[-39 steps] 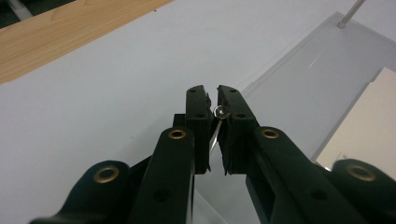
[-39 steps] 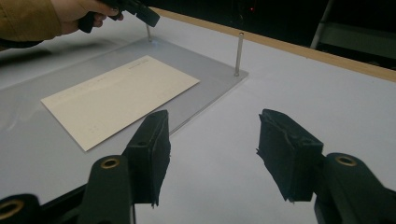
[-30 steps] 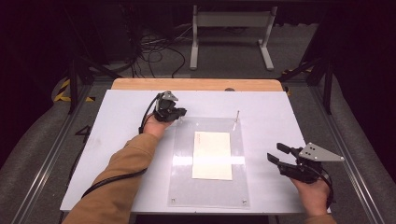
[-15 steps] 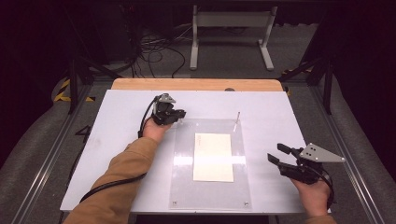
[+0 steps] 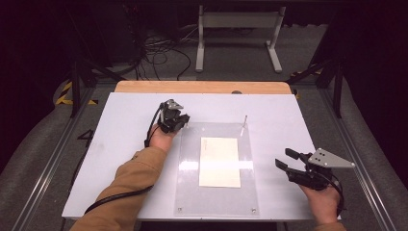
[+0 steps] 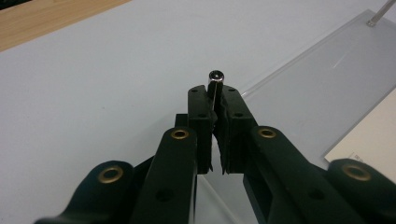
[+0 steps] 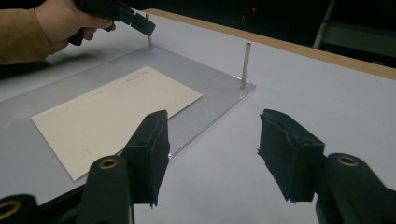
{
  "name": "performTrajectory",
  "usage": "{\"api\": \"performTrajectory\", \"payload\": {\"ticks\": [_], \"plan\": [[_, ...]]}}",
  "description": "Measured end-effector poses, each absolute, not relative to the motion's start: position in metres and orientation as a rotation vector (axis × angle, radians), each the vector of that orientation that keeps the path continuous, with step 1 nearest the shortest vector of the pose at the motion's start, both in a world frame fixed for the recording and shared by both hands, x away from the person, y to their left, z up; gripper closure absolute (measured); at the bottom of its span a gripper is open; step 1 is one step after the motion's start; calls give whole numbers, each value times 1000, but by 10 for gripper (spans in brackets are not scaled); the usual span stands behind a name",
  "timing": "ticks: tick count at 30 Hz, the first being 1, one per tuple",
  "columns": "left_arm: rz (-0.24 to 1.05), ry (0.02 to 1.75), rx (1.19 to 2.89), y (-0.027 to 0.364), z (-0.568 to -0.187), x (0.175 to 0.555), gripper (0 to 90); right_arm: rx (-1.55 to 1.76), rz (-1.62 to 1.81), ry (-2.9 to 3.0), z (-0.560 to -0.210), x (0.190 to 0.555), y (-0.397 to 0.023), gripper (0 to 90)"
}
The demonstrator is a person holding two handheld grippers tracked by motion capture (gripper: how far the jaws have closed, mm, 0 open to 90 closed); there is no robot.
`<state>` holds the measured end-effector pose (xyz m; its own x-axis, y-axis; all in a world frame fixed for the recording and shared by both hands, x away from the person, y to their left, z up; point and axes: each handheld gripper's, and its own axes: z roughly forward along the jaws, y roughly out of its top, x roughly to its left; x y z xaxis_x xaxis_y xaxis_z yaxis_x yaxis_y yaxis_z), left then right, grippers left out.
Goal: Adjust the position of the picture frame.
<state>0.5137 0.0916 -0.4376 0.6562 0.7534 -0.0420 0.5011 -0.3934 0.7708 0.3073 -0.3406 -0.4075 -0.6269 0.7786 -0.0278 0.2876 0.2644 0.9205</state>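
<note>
A clear acrylic plate (image 5: 190, 192) lies on the white table with a cream card (image 5: 219, 161) on it. A thin metal pin (image 6: 215, 77) stands upright at the plate's far left corner. My left gripper (image 6: 215, 98) is shut on this pin; its jaws have just been closing with the pin between them. In the high view the left gripper (image 5: 178, 120) sits at that corner. A second pin (image 5: 244, 121) stands free at the far right corner. My right gripper (image 5: 284, 159) hovers right of the plate, open and holding nothing.
The white board (image 5: 120, 144) rests on a wooden tabletop (image 5: 202, 87). Bare white surface lies left of the plate and beyond it. In the right gripper view the free pin (image 7: 244, 65) stands ahead, between the jaws' line and the left gripper (image 7: 145, 27).
</note>
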Motion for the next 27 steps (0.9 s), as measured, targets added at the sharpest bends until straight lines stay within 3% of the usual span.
{"api": "performTrajectory", "payload": {"ticks": [4,21,27], "plan": [[341,1000,2066,94,-437,519,853,961,1348,2059,-407,307,-340,424],[302,1079,2099,88,-431,530,857,772,1319,2251,-402,293,-312,378],[275,1098,2099,88,-431,533,857,657,1254,2357,-405,285,-293,265]]}}
